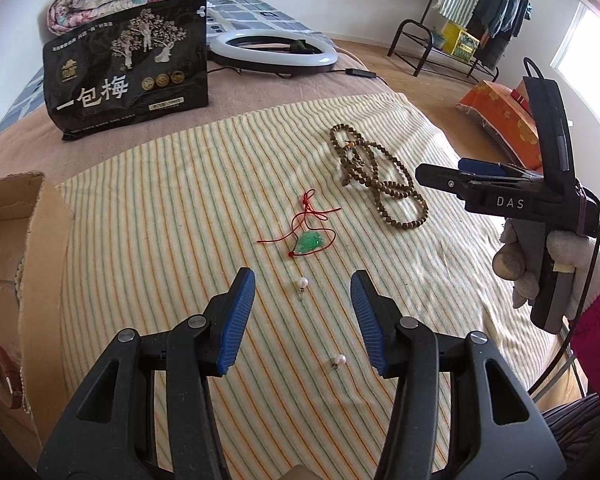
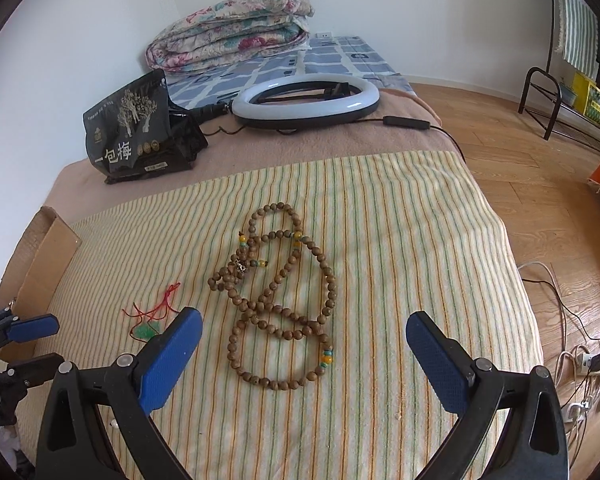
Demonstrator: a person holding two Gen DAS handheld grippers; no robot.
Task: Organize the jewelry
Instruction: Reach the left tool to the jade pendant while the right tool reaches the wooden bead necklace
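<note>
Left gripper, jaws half open and empty, hangs over a striped towel. At centre frame lie a green pendant and two pearl earrings. Right gripper, wide open and empty, frames wooden beads. A cardboard box is cut off at left.

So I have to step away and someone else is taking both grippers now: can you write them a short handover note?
Left gripper: open, empty, above the two pearl earrings.
Right gripper: open, empty, above the wooden bead strand.
On the striped towel: the earrings, green pendant on red cord and beads.
Cardboard box sits left; its contents are barely visible.
Left to do: everything on the towel.
</note>
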